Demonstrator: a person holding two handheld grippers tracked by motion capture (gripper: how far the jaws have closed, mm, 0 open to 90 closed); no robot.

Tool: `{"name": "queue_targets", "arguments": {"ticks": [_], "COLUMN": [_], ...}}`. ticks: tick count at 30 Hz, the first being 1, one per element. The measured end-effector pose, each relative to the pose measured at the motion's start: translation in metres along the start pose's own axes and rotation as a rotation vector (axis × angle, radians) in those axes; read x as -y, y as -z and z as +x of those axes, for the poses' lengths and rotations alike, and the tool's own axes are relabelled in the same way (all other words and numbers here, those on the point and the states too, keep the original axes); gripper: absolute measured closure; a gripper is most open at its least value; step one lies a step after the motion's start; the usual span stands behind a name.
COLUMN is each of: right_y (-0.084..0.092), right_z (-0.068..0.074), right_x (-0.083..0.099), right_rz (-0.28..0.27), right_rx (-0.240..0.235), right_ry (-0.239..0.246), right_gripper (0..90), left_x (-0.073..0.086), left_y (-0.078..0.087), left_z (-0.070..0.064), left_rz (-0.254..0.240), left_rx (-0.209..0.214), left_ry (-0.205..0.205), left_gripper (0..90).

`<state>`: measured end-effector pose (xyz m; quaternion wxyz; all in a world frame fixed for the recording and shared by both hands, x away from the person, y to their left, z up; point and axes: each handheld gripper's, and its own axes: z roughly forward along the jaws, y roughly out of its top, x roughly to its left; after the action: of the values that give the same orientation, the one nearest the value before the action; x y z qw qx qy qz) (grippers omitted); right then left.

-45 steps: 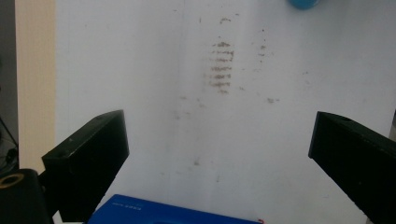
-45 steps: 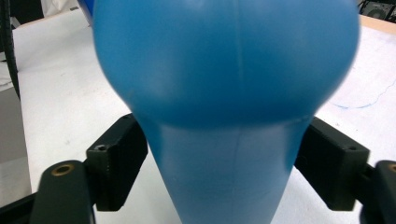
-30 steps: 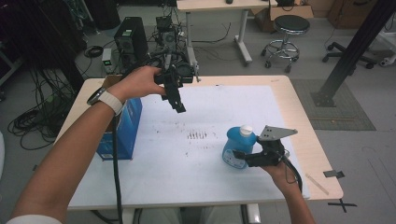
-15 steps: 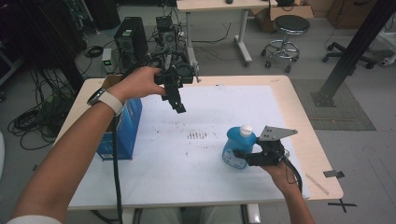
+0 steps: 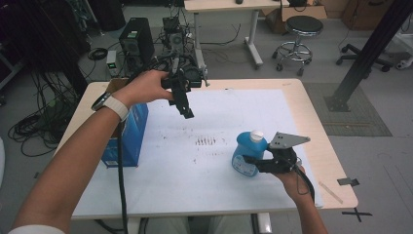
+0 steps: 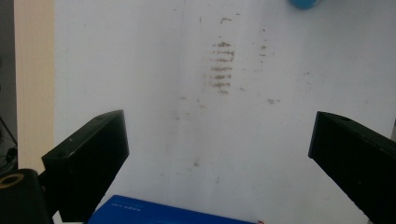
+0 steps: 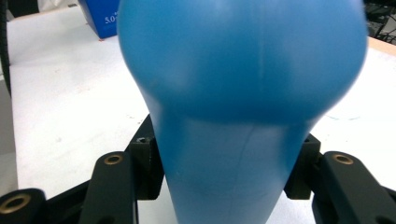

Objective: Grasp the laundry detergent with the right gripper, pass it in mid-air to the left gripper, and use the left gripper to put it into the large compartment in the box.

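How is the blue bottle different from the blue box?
The blue bottle is rounded with a white cap, while the blue box has flat sides and square corners. The bottle is clamped in the right gripper, whose jaws have just been closing on it; the box stands free, untouched. The bottle stands on the table's right side, the box at its left edge. Both are blue.

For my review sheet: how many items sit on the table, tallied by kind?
Blue bottle with white cap, clamped in the right claw: 1
Blue box at the table's left edge: 1
Total: 2
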<state>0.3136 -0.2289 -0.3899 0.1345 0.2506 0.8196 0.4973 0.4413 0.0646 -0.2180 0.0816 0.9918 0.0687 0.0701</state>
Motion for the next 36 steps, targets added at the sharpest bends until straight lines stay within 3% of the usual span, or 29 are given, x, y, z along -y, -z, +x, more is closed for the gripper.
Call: {"name": "queue_targets", "arguments": {"ticks": [6, 15, 20, 36], "right_y": [0.000, 0.008, 0.014, 0.030], "right_z": [0.000, 0.004, 0.005, 0.005], "right_x": [-0.006, -0.022, -0.033, -0.052], "right_rz": [0.031, 0.017, 0.041, 0.052], "right_rx": [-0.016, -0.046, -0.075, -0.133], "right_ry": [0.008, 0.036, 0.066, 0.098], "right_gripper": [45.5, 45.6, 45.5, 45.4], "left_x": [-0.002, -0.003, -0.004, -0.007], "left_y": [0.000, 0.007, 0.011, 0.031], "left_z": [-0.002, -0.007, -0.015, -0.043], "left_rz": [-0.004, -0.011, -0.006, -0.021], "left_rx": [-0.003, -0.007, -0.015, -0.015], "left_ry": [-0.004, -0.010, -0.018, -0.031], "left_gripper": [5.5, 5.5, 5.5, 5.6]}}
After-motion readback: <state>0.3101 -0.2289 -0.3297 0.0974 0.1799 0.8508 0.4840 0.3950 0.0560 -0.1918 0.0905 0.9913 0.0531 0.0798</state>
